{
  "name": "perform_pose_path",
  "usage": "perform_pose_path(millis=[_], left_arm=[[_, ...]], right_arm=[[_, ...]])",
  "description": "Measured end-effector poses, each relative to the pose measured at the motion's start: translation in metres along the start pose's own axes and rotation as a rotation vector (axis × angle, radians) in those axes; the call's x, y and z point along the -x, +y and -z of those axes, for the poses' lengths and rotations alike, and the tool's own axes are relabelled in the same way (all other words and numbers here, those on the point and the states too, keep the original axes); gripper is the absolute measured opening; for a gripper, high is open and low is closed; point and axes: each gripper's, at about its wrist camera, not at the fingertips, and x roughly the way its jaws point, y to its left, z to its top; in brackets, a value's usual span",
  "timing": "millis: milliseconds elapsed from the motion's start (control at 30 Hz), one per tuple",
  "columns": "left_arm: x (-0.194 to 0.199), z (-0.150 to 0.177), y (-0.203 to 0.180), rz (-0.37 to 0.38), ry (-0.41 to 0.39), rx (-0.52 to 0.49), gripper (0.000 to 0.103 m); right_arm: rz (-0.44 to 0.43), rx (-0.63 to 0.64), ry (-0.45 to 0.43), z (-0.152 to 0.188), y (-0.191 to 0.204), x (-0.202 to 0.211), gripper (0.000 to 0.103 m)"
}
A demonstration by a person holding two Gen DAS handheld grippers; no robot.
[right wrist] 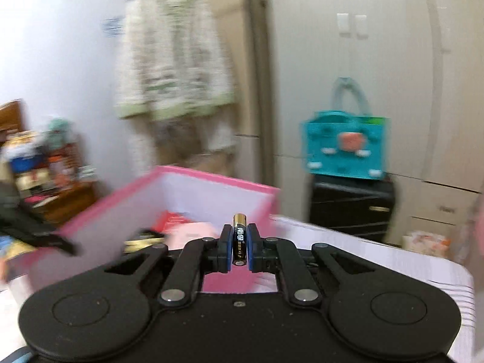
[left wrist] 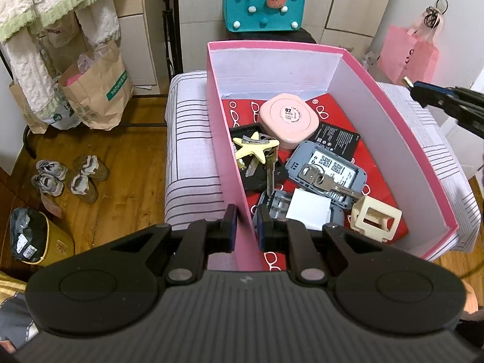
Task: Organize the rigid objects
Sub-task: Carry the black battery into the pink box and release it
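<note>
Pink box (left wrist: 393, 115) sits on a striped cushion (left wrist: 193, 139). My left gripper (left wrist: 246, 227) has its jaws clamped on the box's near-left wall, one finger inside, one outside. My right gripper (right wrist: 239, 243) has its jaws clenched on a battery (right wrist: 239, 239), held upright above the box rim; that view is blurred. Inside the box: pink case (left wrist: 287, 118), star keyring (left wrist: 257, 146), keys (left wrist: 329, 181), grey router (left wrist: 326, 169), phone battery (left wrist: 335, 139), cream clip (left wrist: 375, 217), white block (left wrist: 308, 211).
</note>
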Motion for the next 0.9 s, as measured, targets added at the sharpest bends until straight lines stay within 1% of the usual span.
perform_pose_path(millis=[100, 200, 300, 400, 533, 600, 667, 767, 833, 900], left_arm=[[-0.001, -0.002, -0.006, -0.03, 0.01, -0.026, 0.012], [-0.001, -0.002, -0.01, -0.047, 0.009, -0.04, 0.012], [-0.001, -0.001, -0.01, -0.048, 0.005, -0.047, 0.012], [-0.001, -0.001, -0.009, -0.043, 0.006, -0.027, 0.012], [-0.001, -0.001, -0.011, -0.055, 0.011, -0.022, 0.012], [-0.001, -0.001, -0.013, -0.062, 0.016, -0.019, 0.012], [0.0, -0.001, -0.013, -0.065, 0.018, -0.016, 0.012], [-0.001, -0.002, -0.015, -0.077, 0.012, -0.02, 0.012], [-0.001, -0.001, -0.017, -0.083, 0.01, -0.019, 0.012], [-0.001, -0.001, -0.015, -0.076, 0.007, -0.005, 0.012]], right_arm=[[-0.101, 0.028, 0.073, -0.009, 0.015, -0.011, 0.011], [-0.145, 0.081, 0.13, -0.013, 0.03, -0.024, 0.011], [-0.182, 0.135, 0.165, -0.012, 0.044, -0.034, 0.011], [-0.195, 0.157, 0.19, -0.004, 0.055, -0.04, 0.011], [-0.157, 0.192, 0.219, 0.002, 0.06, -0.054, 0.012], [-0.166, 0.158, 0.227, 0.001, 0.053, -0.053, 0.014], [-0.184, 0.106, 0.224, -0.003, 0.041, -0.048, 0.015], [-0.196, 0.045, 0.179, -0.01, 0.022, -0.031, 0.015], [-0.183, 0.002, 0.142, -0.012, 0.007, -0.019, 0.02], [-0.132, -0.032, 0.102, -0.012, -0.009, -0.01, 0.03]])
